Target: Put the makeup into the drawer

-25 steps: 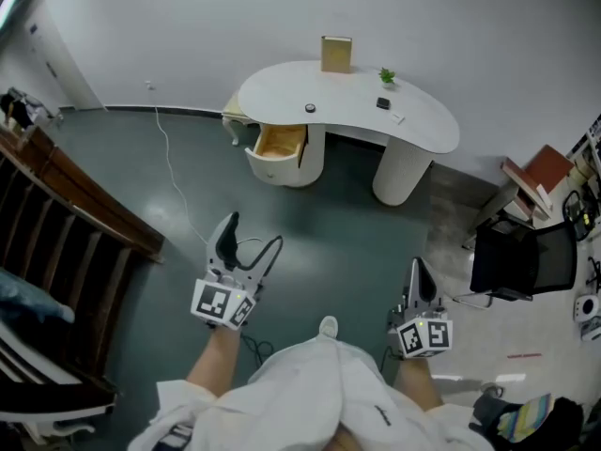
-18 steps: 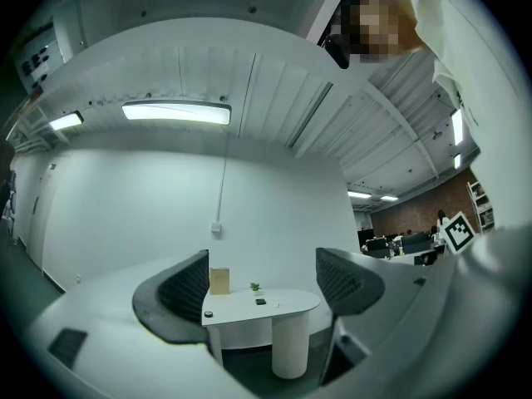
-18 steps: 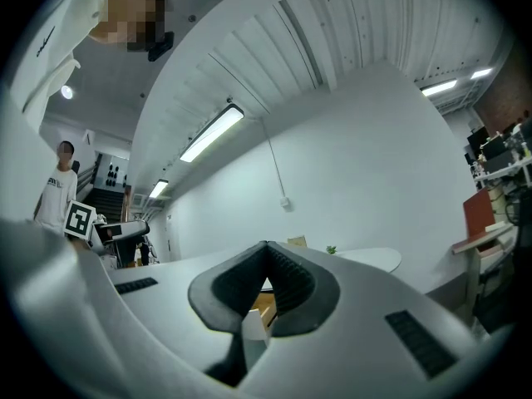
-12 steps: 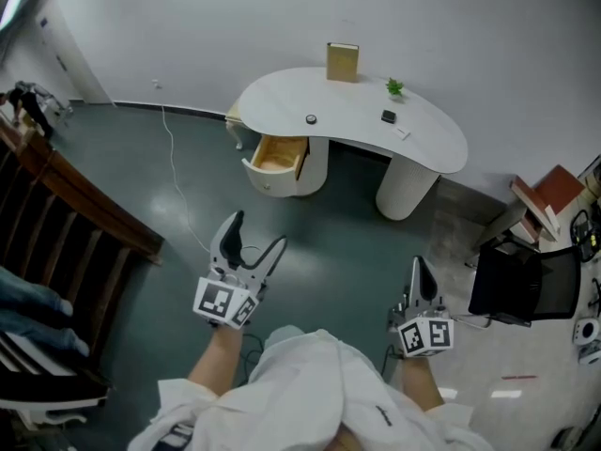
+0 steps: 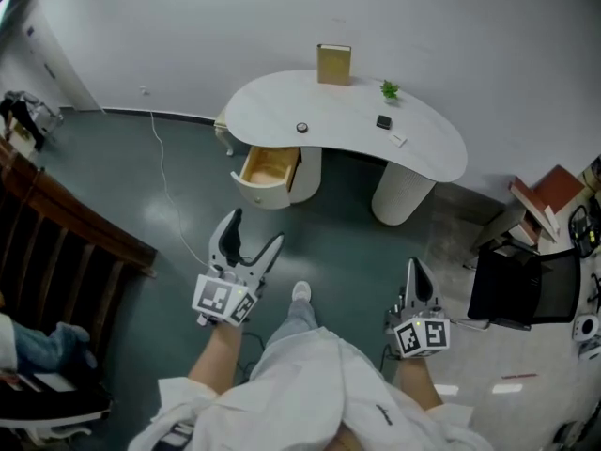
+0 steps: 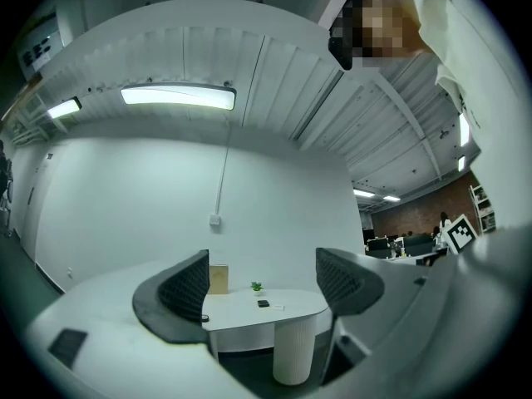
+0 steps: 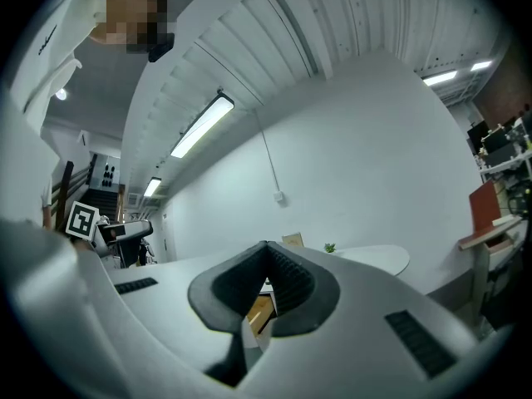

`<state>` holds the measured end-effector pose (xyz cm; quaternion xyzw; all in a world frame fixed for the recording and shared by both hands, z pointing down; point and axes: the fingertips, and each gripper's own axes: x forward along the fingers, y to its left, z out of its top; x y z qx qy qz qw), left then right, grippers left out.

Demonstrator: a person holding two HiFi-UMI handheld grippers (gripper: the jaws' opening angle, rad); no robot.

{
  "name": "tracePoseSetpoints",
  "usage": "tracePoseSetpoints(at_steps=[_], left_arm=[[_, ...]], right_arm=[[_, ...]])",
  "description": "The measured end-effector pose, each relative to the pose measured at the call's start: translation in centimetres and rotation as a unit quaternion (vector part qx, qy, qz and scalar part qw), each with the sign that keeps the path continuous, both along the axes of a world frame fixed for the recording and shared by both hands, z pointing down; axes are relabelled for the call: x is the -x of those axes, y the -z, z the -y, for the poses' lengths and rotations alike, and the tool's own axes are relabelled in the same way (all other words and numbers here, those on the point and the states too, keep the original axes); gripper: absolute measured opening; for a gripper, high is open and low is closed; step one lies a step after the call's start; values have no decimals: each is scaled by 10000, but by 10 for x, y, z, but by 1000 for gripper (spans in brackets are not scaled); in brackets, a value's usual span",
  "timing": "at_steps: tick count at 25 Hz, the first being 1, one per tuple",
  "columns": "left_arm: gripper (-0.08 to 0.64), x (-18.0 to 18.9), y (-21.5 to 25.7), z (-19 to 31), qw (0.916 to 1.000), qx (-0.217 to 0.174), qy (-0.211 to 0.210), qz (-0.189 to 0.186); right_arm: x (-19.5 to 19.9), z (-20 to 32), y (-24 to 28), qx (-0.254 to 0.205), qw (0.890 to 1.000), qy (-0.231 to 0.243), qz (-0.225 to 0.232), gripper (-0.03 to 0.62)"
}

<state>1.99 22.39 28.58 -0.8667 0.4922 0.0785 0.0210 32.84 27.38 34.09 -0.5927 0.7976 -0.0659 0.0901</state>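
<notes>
Makeup (image 5: 383,122) shows, perhaps, as small dark specks on the white desk (image 5: 432,153); left tool (image 5: 256,229) gapes, right tool (image 5: 414,267) closed.

The curved desk (image 5: 423,153) is white, its drawer (image 5: 268,165) pale honey-wood inside. On the desk are a tan book (image 5: 333,64), a small green plant (image 5: 389,90) and a little black item (image 5: 383,122). The floor (image 5: 357,242) is dark grey-green, the wall (image 5: 235,26) off-white. The left gripper (image 5: 256,230) and right gripper (image 5: 414,265) are white with dark grey ribbed jaw pads — each cube carries black-and-white square markers. The person's coat (image 5: 319,383) is white — so is the shoe (image 5: 300,291)
</notes>
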Motion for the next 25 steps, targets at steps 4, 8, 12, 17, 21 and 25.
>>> tracePoseSetpoints(at_steps=[4,8,12,17,21,25], left_arm=[[385,4,-5,52,9999,57,-96,-10],[385,16,-11,104,9999,92,-111,-3],[385,26,-12,158,9997,132,-186,-7],[383,40,-12,219,9994,191,-303,-27],[383,48,-15,256,9990,190,-406,40],[383,56,-20,286,9985,208,-503,46]], right_arm=[[7,47,-1,25,10000,-58,-31,17],[22,95,1,25,9999,-84,-77,17],[36,145,5,43,9998,-150,-111,17],[54,201,6,70,9997,-199,-111,17],[67,236,5,69,9996,-247,-81,17],[82,263,1,81,9996,-284,-54,17]])
